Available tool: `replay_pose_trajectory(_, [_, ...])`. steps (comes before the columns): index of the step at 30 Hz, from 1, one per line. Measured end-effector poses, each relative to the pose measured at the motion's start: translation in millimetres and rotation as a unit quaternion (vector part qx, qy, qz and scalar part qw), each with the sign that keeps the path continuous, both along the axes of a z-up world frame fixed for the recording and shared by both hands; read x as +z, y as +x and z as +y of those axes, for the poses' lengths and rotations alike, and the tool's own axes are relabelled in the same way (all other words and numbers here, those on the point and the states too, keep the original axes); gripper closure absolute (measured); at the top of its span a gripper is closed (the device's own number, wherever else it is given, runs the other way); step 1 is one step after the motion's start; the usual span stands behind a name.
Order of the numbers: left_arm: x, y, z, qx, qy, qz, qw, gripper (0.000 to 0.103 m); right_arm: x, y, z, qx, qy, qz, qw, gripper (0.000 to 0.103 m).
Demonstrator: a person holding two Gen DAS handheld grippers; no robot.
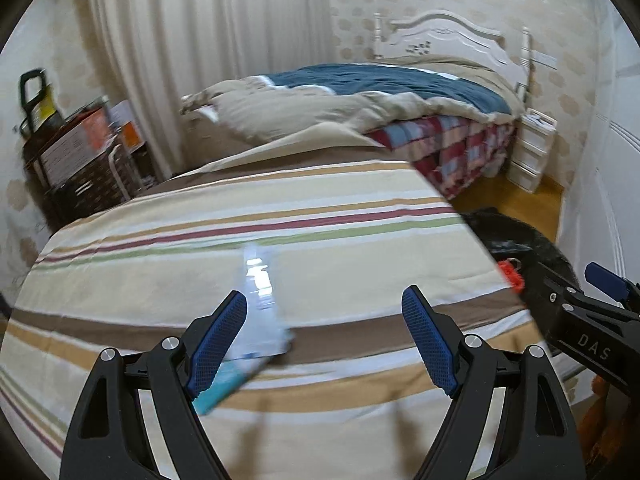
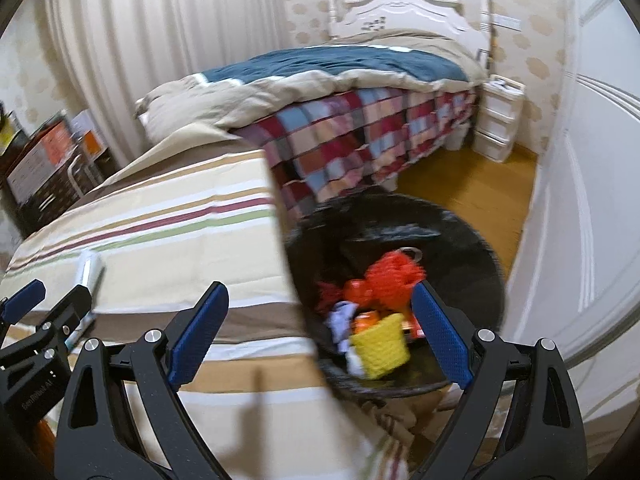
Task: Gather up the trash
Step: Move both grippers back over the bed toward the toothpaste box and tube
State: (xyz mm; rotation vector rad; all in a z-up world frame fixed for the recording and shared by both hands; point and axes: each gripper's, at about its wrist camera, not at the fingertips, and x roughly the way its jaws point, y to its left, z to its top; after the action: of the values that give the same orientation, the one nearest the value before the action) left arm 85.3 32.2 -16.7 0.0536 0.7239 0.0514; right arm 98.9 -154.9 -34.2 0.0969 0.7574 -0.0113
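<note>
A shiny white and teal wrapper (image 1: pixel 260 312) lies on the striped bedsheet (image 1: pixel 320 240). My left gripper (image 1: pixel 324 308) is open just above it, with the left finger (image 1: pixel 218 344) next to the wrapper. The wrapper also shows in the right wrist view (image 2: pixel 89 268). My right gripper (image 2: pixel 320 312) is open and empty, over the bed's edge and a black trash bin (image 2: pixel 472 248). The bin holds orange netting (image 2: pixel 392 276), a yellow piece (image 2: pixel 380 344) and other scraps.
A second bed with a blue and beige quilt (image 1: pixel 380 84) and a checked cover (image 2: pixel 360 136) stands behind. White drawers (image 1: pixel 530 152) stand by the wall. Dark shelves with boxes (image 1: pixel 80 160) stand at the left. A wood floor (image 2: pixel 472 184) lies beyond the bin.
</note>
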Motion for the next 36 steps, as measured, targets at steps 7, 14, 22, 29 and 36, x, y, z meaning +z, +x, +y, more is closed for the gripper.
replay_pose_trajectory(7, [-8, -14, 57, 0.054, -0.004, 0.007, 0.9985, 0.023, 0, 2, 56, 0.056, -0.01, 0.006, 0.998, 0.012])
replay_pose_trajectory(14, [-20, -22, 108, 0.104, -0.012, 0.022, 0.9943, 0.023, -3, 5, 107, 0.107, -0.019, 0.015, 0.994, 0.012])
replay_pose_trajectory(22, [-28, -30, 155, 0.148, -0.024, 0.032, 0.9882, 0.023, -4, 13, 165, 0.16, -0.033, 0.021, 0.986, 0.012])
replay_pose_trajectory(29, [-33, -35, 176, 0.164, -0.043, 0.04, 0.9846, 0.023, -13, 22, 205, 0.19, -0.049, 0.035, 0.98, 0.013])
replay_pose_trajectory(36, [-33, -33, 178, 0.162, -0.045, 0.04, 0.985, 0.023, -23, 33, 228, 0.2, -0.059, 0.055, 0.976, 0.027])
